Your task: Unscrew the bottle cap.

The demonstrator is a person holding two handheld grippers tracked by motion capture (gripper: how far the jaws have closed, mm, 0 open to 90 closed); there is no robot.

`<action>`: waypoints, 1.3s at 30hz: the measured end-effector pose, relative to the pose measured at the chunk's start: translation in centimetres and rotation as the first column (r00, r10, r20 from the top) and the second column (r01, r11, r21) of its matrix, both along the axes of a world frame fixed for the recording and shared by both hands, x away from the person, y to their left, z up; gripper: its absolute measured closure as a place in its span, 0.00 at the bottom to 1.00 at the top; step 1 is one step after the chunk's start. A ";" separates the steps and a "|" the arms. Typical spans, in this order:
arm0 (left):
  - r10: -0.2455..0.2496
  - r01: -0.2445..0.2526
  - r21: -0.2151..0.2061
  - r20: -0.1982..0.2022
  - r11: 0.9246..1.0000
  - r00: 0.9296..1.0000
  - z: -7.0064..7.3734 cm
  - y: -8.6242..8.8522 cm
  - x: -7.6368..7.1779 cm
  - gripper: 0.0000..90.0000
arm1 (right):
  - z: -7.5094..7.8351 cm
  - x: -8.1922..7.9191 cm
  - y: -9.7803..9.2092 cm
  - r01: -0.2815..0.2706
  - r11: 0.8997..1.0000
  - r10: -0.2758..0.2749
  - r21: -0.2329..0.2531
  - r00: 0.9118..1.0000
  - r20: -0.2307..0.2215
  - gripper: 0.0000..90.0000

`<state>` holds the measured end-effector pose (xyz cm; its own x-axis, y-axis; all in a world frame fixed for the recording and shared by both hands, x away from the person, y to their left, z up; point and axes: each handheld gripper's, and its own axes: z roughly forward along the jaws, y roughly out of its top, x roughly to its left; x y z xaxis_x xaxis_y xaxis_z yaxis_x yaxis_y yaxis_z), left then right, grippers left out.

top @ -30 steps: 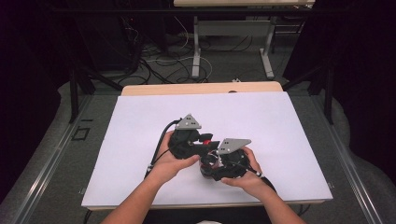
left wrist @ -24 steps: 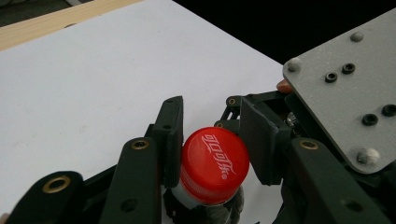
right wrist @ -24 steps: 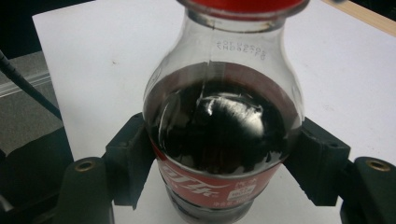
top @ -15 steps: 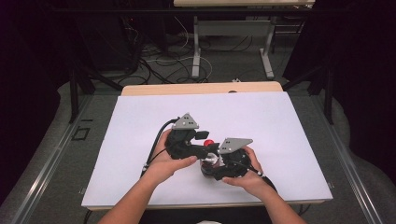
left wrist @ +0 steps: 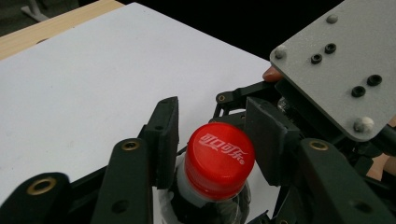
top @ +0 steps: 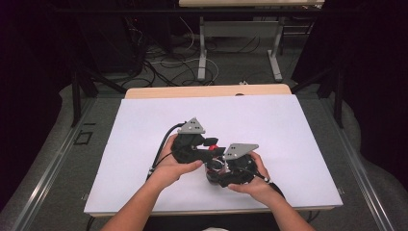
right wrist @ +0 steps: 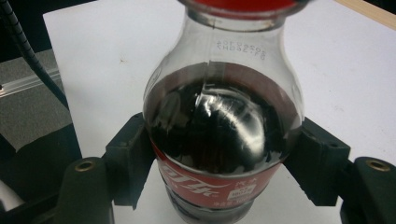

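A small cola bottle (right wrist: 219,126) with dark drink, a red label and a red cap (left wrist: 219,156) stands between my two grippers at the near middle of the white table (top: 144,125). My right gripper (right wrist: 222,135) is shut on the bottle's body at label height, one pad on each side. My left gripper (left wrist: 212,116) comes over the top, its jaws closed in on the cap's two sides. In the high view the cap (top: 211,142) shows red between the left gripper (top: 210,150) and the right gripper (top: 217,172), each held by a hand.
The right gripper's grey plate (left wrist: 336,65) sits close beside my left jaws. A wooden strip (top: 207,90) borders the table's far edge. Beyond it are table legs and cables on the floor (top: 159,62). White surface spreads to both sides and ahead.
Almost nothing has changed: both grippers stay together on the bottle, with only a slight shift of the hands.
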<state>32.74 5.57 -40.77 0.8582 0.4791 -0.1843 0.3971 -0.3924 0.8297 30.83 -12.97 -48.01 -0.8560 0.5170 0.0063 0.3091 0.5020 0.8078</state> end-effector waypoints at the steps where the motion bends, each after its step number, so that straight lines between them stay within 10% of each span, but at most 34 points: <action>1: 0.025 -0.025 -0.007 -0.009 1.000 1.000 -0.1 -0.3 -0.1 0.66 | 0.0 0.0 0.0 0.001 1.000 -0.001 0.000 1.000 0.009 0.33; 8: 0.130 -0.129 0.038 -0.001 0.991 0.992 0.3 -1.3 -0.6 0.68 | -0.2 0.1 0.0 0.027 1.000 -0.027 0.002 1.000 0.002 0.33; 18: 0.140 -0.140 0.017 -0.027 0.990 0.990 0.7 -1.0 -0.7 0.58 | 0.1 0.0 -0.2 0.025 1.000 -0.025 0.004 1.000 0.004 0.33; 31: -0.054 0.053 -0.009 -0.041 0.999 0.998 0.7 0.5 0.3 0.54 | 0.2 -0.1 -0.1 -0.006 1.000 0.006 0.024 1.000 0.021 0.33; 39: -0.031 0.032 0.002 -0.033 1.000 0.999 0.2 0.3 0.1 0.67 | 0.0 -0.1 0.0 0.001 1.000 -0.001 0.017 1.000 0.016 0.33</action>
